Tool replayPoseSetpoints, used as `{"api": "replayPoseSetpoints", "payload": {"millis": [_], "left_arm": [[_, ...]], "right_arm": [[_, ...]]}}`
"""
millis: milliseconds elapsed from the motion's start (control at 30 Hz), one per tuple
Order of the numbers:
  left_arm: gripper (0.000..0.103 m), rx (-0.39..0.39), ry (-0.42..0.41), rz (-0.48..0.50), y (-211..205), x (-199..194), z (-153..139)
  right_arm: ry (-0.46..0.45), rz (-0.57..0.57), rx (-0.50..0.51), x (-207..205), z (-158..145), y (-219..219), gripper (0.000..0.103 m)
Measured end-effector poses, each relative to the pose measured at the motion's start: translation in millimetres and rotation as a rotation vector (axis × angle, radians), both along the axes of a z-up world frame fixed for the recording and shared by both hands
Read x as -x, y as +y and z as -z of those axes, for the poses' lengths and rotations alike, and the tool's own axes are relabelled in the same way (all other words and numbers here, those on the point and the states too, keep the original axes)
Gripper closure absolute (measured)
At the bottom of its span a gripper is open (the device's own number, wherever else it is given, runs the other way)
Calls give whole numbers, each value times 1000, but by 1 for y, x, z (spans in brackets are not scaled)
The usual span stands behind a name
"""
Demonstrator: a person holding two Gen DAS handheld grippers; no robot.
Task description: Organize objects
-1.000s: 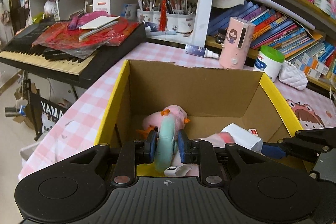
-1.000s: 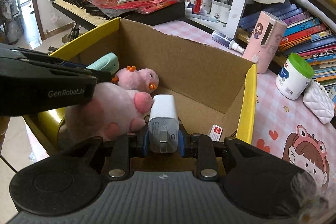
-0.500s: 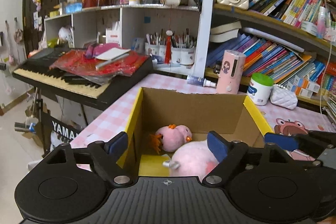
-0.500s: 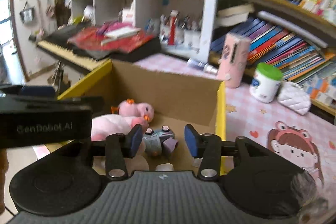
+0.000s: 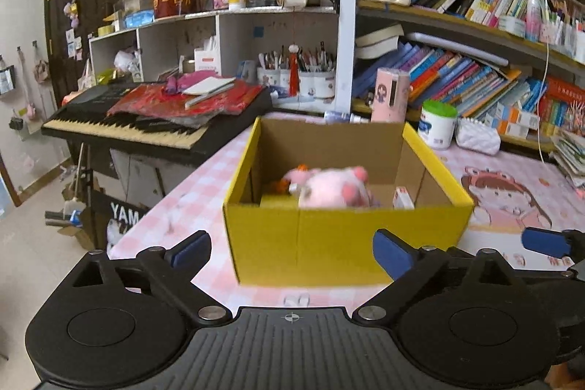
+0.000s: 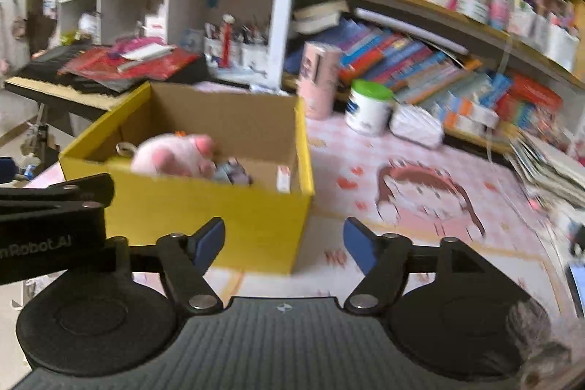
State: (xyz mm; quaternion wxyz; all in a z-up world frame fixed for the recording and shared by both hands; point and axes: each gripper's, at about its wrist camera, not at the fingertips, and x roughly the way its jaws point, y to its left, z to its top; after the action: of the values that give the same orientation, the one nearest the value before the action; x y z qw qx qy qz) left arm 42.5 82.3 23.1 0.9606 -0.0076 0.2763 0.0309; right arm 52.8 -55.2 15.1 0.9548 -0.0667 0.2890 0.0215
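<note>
**Both grippers let go and back off from the yellow box**

The yellow box [image 5: 343,236] is the landmark, standing on the pink checked table [image 5: 190,203]. A second ago each gripper was inside it, clamped on something: the left on a pale green item, the right on a white charger. Now both sit in front of the box, outside its near wall, with their jaws opening and nothing between them. The left gripper [image 5: 291,249] is spread very wide; the right gripper [image 6: 284,240] is a little narrower. Judging by that, both items were dropped inside and this round of sorting is done; neither is clearly visible now.

Counted, largest first:
- 1 yellow box.
- 2 grippers, both empty.
- 2 pink plush toys inside the box: a big one [image 5: 334,189] against the near wall and a smaller one with orange bits [image 5: 296,175] behind it to the left.
- 1 small toy car [image 6: 234,172], blurred, to the right of the big plush.
- 1 small white and red packet [image 5: 402,198] at the box's right wall.

Behind the box to the right stand 1 pink cylinder [image 5: 389,94] and 1 green-lidded tub [image 5: 437,125], both outside it.
</note>
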Motion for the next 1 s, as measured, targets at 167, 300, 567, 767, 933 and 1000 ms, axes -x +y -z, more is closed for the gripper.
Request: {"api": "replayPoseSetpoints", "payload": {"millis": [167, 300, 567, 767, 933, 1000], "left_arm": [[3, -5, 45, -8, 0, 20, 10], [3, -45, 79, -5, -3, 32, 18], [3, -87, 95, 20, -12, 46, 22], [3, -165, 115, 55, -22, 50, 25], [3, -158, 141, 43, -25, 51, 28], [3, -159, 153, 36, -26, 51, 28]], "right_arm": [[40, 42, 0, 29, 9, 0, 20], [74, 84, 18, 47, 19, -2, 15], [116, 192, 15, 69, 25, -18, 13], [141, 241, 31, 73, 29, -25, 11], [146, 252, 40, 75, 29, -26, 10], [154, 261, 39, 76, 30, -28, 10]]}}
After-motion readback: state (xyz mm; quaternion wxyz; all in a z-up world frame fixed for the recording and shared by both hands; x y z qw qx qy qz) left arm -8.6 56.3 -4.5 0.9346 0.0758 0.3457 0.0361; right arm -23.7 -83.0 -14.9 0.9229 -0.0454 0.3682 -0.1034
